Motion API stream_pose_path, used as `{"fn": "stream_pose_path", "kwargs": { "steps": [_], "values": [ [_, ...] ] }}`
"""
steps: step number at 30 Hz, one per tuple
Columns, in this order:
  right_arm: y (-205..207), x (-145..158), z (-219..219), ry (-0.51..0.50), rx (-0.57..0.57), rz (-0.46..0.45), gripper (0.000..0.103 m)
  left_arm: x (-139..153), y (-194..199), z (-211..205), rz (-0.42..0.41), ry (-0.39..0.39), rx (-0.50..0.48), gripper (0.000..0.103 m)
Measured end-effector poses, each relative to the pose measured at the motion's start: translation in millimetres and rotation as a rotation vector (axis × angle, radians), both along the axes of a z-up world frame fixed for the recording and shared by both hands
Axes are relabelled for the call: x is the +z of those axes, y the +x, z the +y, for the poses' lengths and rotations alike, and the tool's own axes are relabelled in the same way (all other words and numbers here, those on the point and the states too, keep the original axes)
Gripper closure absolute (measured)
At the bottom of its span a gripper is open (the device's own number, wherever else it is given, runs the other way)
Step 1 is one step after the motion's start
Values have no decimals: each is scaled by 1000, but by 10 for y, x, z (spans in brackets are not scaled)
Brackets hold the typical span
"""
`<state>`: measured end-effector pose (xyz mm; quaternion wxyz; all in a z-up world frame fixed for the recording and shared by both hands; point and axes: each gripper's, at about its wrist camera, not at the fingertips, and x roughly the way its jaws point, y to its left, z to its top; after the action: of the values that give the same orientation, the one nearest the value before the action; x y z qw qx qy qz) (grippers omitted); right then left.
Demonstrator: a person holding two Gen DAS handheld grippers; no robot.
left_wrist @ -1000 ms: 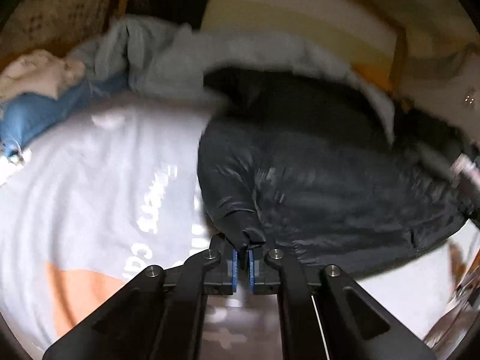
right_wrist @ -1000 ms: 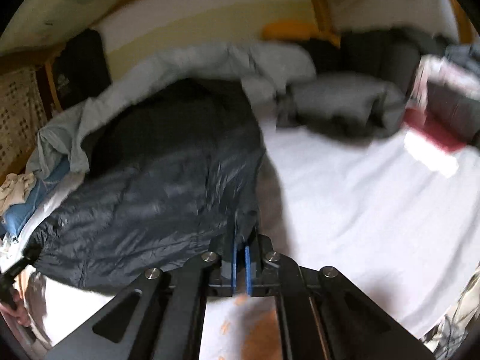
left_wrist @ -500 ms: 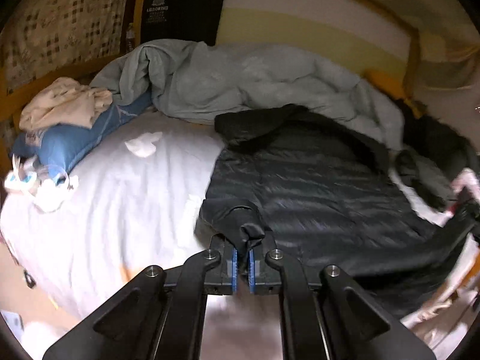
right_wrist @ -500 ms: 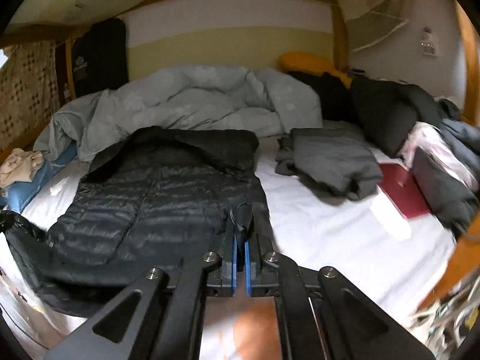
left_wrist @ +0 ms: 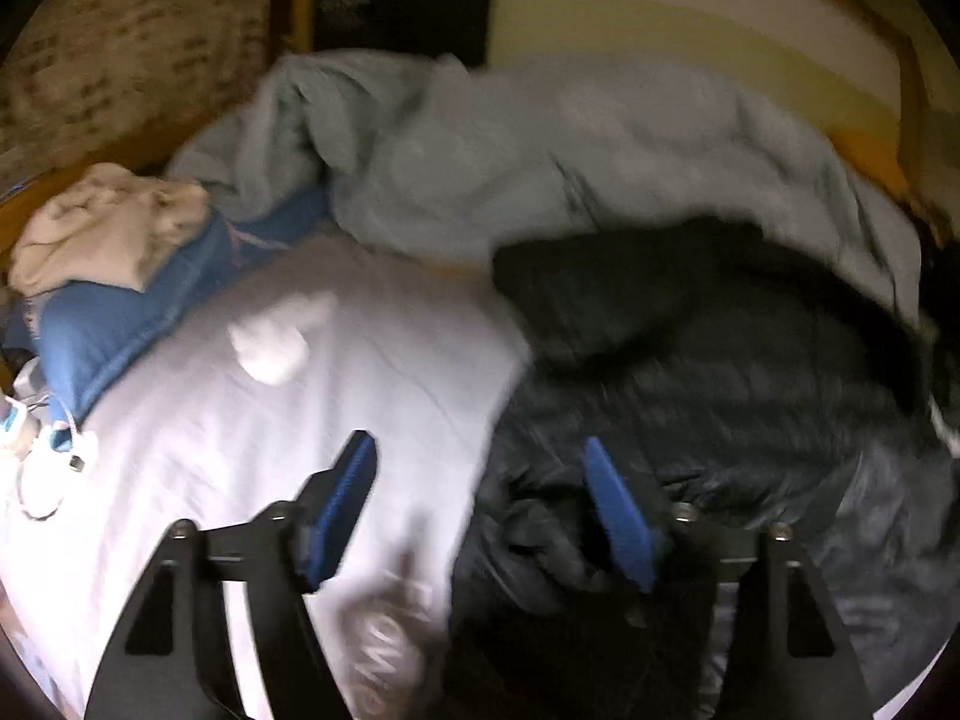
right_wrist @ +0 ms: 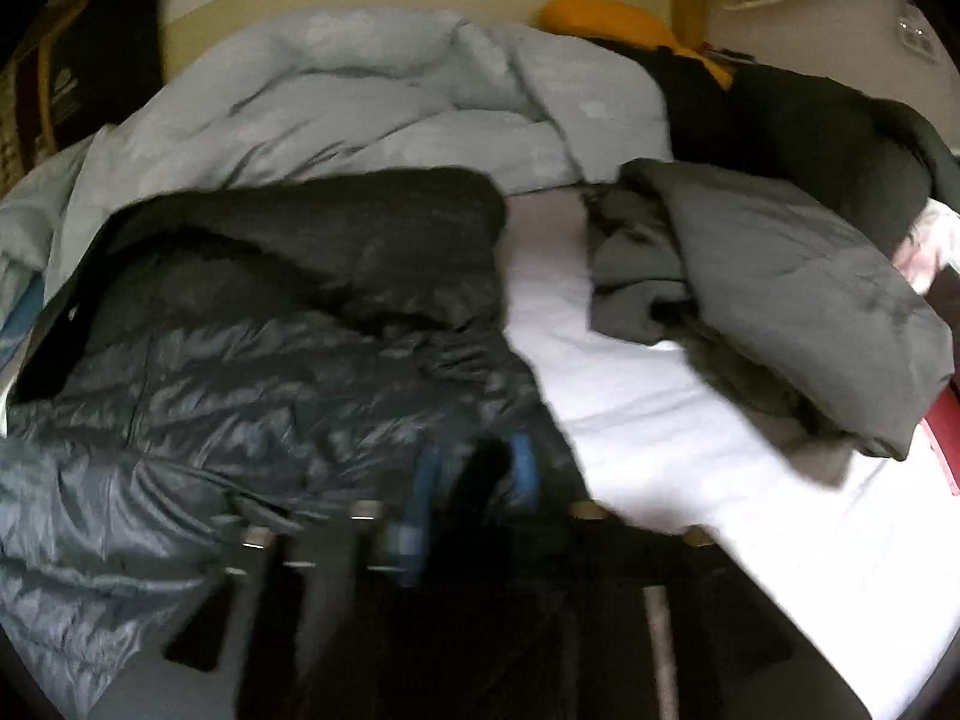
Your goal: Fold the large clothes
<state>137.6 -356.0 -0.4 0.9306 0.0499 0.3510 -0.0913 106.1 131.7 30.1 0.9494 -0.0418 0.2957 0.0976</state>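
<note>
A black quilted down jacket (left_wrist: 720,396) lies spread on the white bed sheet (left_wrist: 300,408), hood toward the far side. It also shows in the right wrist view (right_wrist: 270,372). My left gripper (left_wrist: 480,516) is open and empty, its blue pads wide apart over the jacket's near left corner. My right gripper (right_wrist: 474,480) is motion-blurred at the jacket's near right edge; dark fabric sits between its blue pads (right_wrist: 429,474), which stand slightly apart.
A pale grey duvet (right_wrist: 372,96) is bunched behind the jacket. A grey garment (right_wrist: 780,288) and dark clothes (right_wrist: 810,138) lie at right. A blue pillow (left_wrist: 138,312) with beige cloth (left_wrist: 102,228) lies at left. White sheet (right_wrist: 660,408) shows between jacket and grey garment.
My left gripper has opened and let go of the jacket corner. Both grippers dropped lower toward the bed. The right gripper's pads have parted slightly.
</note>
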Motion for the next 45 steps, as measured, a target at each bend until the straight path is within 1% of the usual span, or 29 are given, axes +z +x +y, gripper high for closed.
{"fn": "stream_pose_path", "kwargs": {
  "steps": [1,2,4,5,6,8,9,10,13,15,16,17,18,19,20,21,22,23,24,26,28,31,34,36,38,39,41,44,45],
  "values": [
    [-57,58,-31,-12,-27,-24,43,71,-97,34,-41,-3,1,27],
    [-108,119,-74,-19,-48,-48,33,125,-180,45,-68,-12,-10,25],
    [-286,298,-143,-12,-78,-122,28,238,-347,13,-111,-71,-93,25],
    [-339,363,-166,-3,-79,-145,28,282,-427,-34,-128,-93,-146,25],
    [-436,448,-154,7,-70,-174,28,328,-504,-108,-146,-100,-198,24],
    [-610,594,-71,-9,-42,-228,26,382,-653,-326,-178,-68,-306,19],
    [-671,645,-34,-26,-44,-248,24,392,-694,-448,-178,-42,-351,19],
    [-718,682,-6,-36,-50,-263,17,381,-710,-577,-167,-16,-388,19],
    [-815,778,4,-35,-74,-298,17,265,-669,-834,-106,1,-446,19],
    [-830,788,-17,-26,-75,-293,17,136,-587,-946,-52,-3,-467,19],
    [-831,782,-16,-14,-52,-278,17,70,-553,-997,-27,4,-479,19],
    [-822,761,6,9,1,-257,17,17,-526,-1036,-10,22,-483,19],
    [-803,722,46,36,66,-231,17,-48,-494,-1084,7,55,-481,19],
    [-750,629,119,92,195,-157,17,-145,-430,-1149,49,111,-459,19],
    [-716,518,200,135,279,-82,18,-243,-331,-1170,97,159,-413,21],
    [-744,439,261,149,295,-56,20,-338,-253,-1151,124,165,-367,23],
    [-790,398,322,149,305,-55,20,-411,-152,-1075,154,139,-318,23],
    [-855,379,425,131,343,-66,20,-469,-76,-996,177,121,-274,26],
    [-913,389,524,99,384,-85,20,-518,-2,-922,192,119,-226,27],
    [-1024,407,707,50,468,-125,20,-579,65,-768,181,135,-154,28],
    [-1072,338,874,23,537,-97,20,-604,110,-671,181,139,-124,28],
    [-1063,185,1026,-21,577,-36,20,-613,130,-592,188,126,-101,28],
    [-984,25,1054,-69,539,1,20,-640,135,-590,196,137,-63,27],
    [-878,-130,1027,-112,476,33,22,-654,117,-605,196,146,-41,27],
    [-671,-289,956,-171,391,79,22,-656,116,-585,199,144,-30,23],
    [-587,-345,928,-172,365,88,22,-656,120,-566,202,139,-27,21],
    [-402,-398,770,-122,308,99,22,-656,131,-518,206,109,-33,19],
    [-303,-428,603,-141,205,122,22,-632,121,-422,192,34,-71,19],
    [-292,-421,522,-122,170,133,22,-606,100,-409,180,24,-78,19]
  ]
}}
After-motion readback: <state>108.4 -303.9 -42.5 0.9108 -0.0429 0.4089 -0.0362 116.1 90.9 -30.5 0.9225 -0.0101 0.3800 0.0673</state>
